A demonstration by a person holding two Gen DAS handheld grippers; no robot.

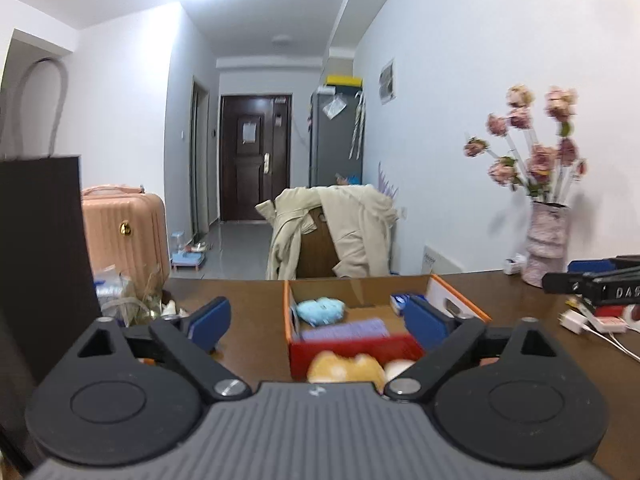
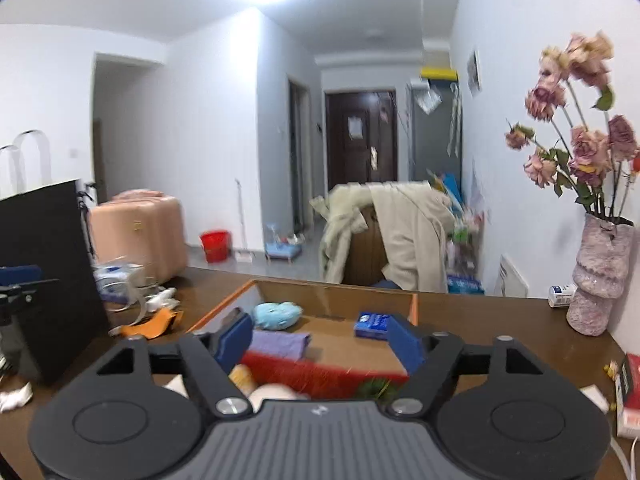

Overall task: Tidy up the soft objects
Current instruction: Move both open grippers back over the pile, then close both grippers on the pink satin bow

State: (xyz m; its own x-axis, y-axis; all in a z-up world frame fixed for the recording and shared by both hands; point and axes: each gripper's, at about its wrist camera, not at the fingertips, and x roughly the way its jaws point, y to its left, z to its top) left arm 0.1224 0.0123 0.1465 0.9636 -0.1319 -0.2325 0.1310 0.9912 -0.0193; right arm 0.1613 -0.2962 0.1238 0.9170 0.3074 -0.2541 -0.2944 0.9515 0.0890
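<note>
Both grippers hung over the near edge of the counter, fingers spread wide and holding nothing. The left gripper faced the open box squarely; the right gripper looked into it from a little further right.

Inside the box lay a blue plush at the far left, a folded purple cloth nearer, and a small blue packet toward the right. Just before the box's red near wall sat an orange plush with a pale one touching it, both half hidden under the gripper bodies.

The step in hand looked like picking up one of those near toys. To do it well, I'd judge, a gripper should drop straight onto the orange plush, close across its narrow middle so the stuffing gives evenly, then lift clear of the red wall before moving it over.

The purple cloth's long axis ran left to right, along the near wall. The blue plush also lay lengthwise left to right. Which way the orange plush faced I could not tell.
</note>
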